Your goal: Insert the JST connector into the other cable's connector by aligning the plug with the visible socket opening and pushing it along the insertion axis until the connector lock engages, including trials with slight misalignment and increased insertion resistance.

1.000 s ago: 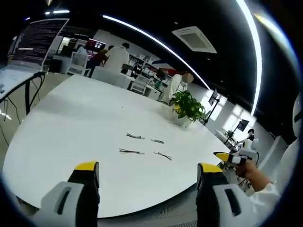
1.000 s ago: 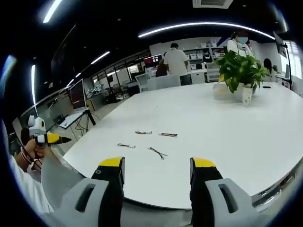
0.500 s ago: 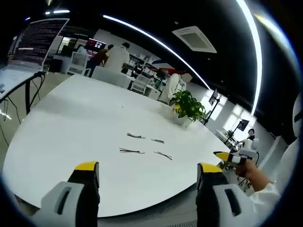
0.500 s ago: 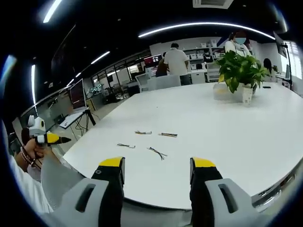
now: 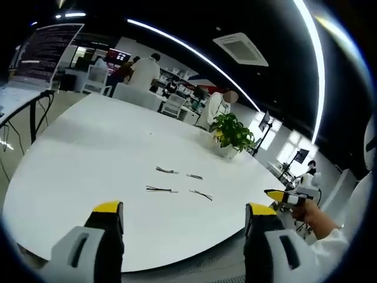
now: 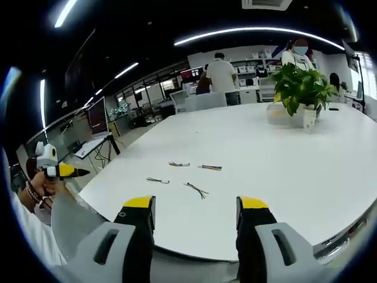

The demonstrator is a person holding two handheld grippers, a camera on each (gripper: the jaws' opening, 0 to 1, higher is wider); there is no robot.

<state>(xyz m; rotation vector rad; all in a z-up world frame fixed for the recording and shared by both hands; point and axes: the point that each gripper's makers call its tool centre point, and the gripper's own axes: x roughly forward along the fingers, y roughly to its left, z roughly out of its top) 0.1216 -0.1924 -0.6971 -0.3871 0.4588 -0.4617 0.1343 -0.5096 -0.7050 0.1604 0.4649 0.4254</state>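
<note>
Four short cables on my white table, none held.
Two nearer ones [image 5: 161, 189] [image 5: 201, 194] and two farther ones [image 5: 166, 170] [image 5: 194, 176] lie flat, apart; connectors too small to tell.

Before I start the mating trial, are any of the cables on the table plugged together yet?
Not joined: four short cables lie apart on the white table, none touching. Both grippers, left and right, are open and empty.

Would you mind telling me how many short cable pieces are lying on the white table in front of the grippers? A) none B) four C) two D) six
B: four separate cable pieces lie loose on the white table, two nearer the grippers and two farther back, well short of the potted plant; the left gripper and right gripper both stand open, holding nothing.
</note>
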